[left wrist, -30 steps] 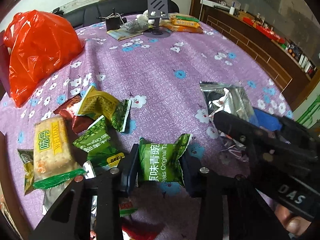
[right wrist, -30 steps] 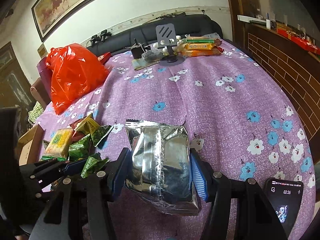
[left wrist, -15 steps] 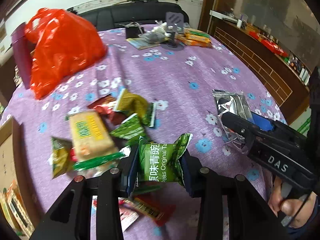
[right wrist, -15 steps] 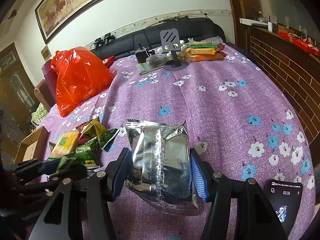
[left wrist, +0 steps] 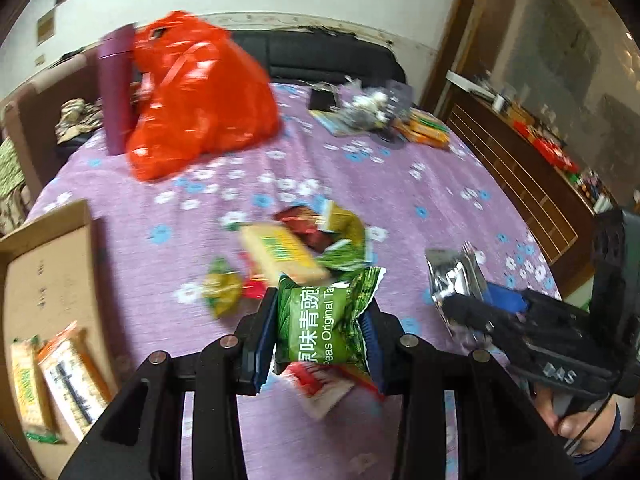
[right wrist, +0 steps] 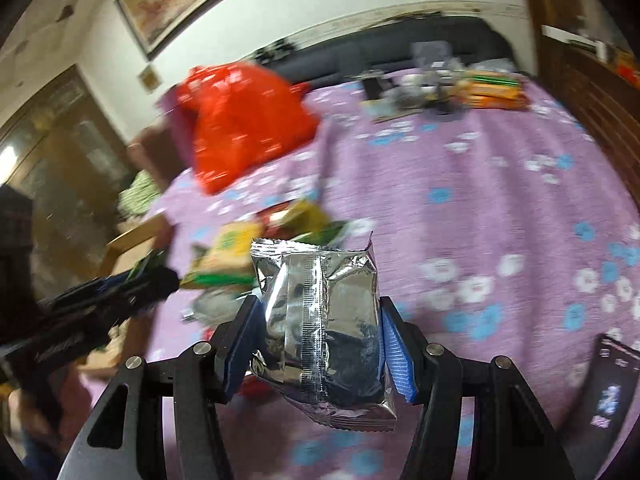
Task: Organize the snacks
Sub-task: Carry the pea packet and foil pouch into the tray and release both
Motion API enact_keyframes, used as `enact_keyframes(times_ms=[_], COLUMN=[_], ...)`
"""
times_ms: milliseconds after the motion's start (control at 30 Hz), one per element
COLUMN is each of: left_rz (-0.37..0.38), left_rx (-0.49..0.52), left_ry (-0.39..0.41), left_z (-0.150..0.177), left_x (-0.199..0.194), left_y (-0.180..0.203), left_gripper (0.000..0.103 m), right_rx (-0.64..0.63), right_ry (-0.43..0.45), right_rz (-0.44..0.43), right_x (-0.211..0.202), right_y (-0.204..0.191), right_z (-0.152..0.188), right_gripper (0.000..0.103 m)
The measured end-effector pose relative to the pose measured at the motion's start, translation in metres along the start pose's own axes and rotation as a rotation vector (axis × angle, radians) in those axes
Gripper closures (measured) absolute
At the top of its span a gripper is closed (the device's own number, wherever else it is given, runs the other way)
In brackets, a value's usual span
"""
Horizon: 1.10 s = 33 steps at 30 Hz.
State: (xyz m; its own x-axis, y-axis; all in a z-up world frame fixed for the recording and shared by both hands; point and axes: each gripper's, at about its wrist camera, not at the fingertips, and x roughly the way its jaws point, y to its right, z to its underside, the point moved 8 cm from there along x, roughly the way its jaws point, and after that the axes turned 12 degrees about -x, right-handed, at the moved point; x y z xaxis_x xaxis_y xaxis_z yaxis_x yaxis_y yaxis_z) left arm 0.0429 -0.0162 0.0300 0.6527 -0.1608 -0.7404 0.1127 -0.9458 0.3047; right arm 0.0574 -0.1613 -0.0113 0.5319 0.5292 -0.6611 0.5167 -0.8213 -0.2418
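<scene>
Left gripper: we clamp the green pea packet between its pads.
Right gripper: we pinch the silver foil bag.
Cardboard box: left of our left gripper, holding two cracker packs.
Snack pile: on the table, just ahead of the left gripper.

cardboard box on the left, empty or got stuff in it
Not empty. The left wrist view shows the open cardboard box with at least two snack packets lying flat in its near end; the rest of its floor looks bare.

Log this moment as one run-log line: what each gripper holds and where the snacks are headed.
left gripper: shut on green pea packet | right gripper: shut on silver foil bag | cardboard box: left, holds packets | pile: on table
</scene>
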Motion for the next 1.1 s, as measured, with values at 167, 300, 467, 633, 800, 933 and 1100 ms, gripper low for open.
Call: enact_keyframes(times_ms=[167, 300, 467, 633, 800, 933, 1100], left_rz=[-0.065, -0.137, -0.241, -0.33, -0.362, -0.366, -0.364], left_rx=[-0.08, -0.148, -0.25, -0.33, -0.371, -0.374, -0.371], left_ry=[0.052, 0.083, 0.099, 0.09, 0.074, 0.076, 0.081], left_z=[-0.007, -0.009, -0.005, 0.007, 0.019, 0.023, 0.019], left_x=[-0.026, -0.045, -0.063, -0.072, -0.073, -0.072, -0.069], left_y=[-0.061, -0.115, -0.189, -0.248, -0.278, -0.287, -0.286], left_gripper=[0.065, 0.065, 0.065, 0.065, 0.065, 0.064, 0.06], right_rx=[-0.042, -0.11, -0.208, -0.289, -0.35, -0.371, -0.375], right_ry=[-0.052, -0.098, -0.154, -0.193, -0.237, -0.234, -0.246], right_rz=[-0.139, -0.218, -0.315, -0.375, -0.381, -0.357, -0.343], right_x=[0.017, 0.031, 0.056, 0.085, 0.116, 0.138, 0.15], right_y=[-0.053, -0.103, -0.175, -0.237, -0.275, -0.288, -0.288], right_z=[-0.003, -0.007, -0.013, -0.017, -0.011, -0.013, -0.012], right_gripper=[0.04, 0.04, 0.04, 0.039, 0.039, 0.039, 0.039])
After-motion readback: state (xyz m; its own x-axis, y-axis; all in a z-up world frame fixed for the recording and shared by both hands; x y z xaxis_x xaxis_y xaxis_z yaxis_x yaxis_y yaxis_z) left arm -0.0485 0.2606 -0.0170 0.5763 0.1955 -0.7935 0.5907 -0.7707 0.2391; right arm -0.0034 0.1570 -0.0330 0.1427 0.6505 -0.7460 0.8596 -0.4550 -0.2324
